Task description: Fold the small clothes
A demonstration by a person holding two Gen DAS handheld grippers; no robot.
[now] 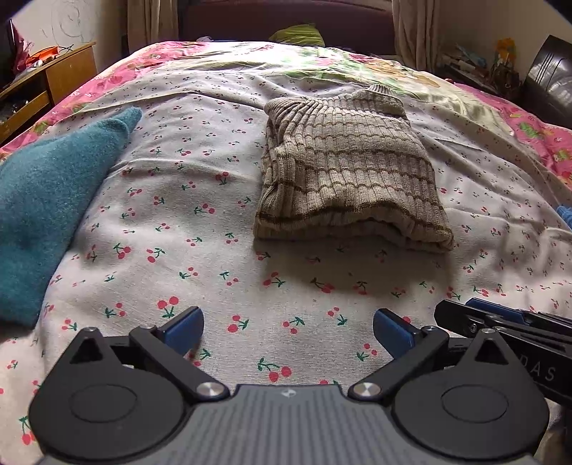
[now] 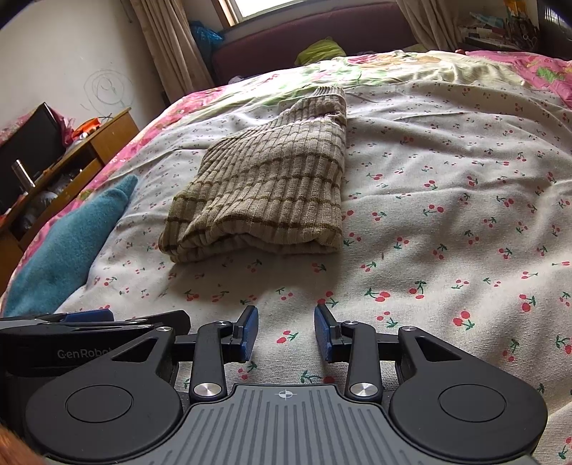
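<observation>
Item 1: your left tool (image 1: 288, 331). Blue pads (image 1: 184, 329) spread wide, nothing between them; it hovers over the cherry-print sheet (image 1: 200, 229) on the bed.

Item 2: your right tool (image 2: 286, 331). Pads (image 2: 323, 332) parted to a narrower gap, also holding nothing. It sits just beside the left tool; each shows at the edge of the other's view.

Item 3: striped ribbed sweater (image 1: 348, 171), beige with brown bands. Folded into a compact rectangle, lying flat on the sheet, ahead of both tools and apart from them: slightly right of centre from your left tool, ahead and to the left from your right tool (image 2: 266, 189). Folded edge faces the tools; the ribbed collar points away.

Item 4: teal fuzzy garment (image 1: 50, 211). Lies on the bed to the left of both tools, apart from the sweater.

Item 5: wooden side cabinet (image 2: 89, 150), far left beyond the bed edge, cluttered on top.

Item 6: green cloth (image 1: 298, 35) at the dark headboard, far ahead.
</observation>
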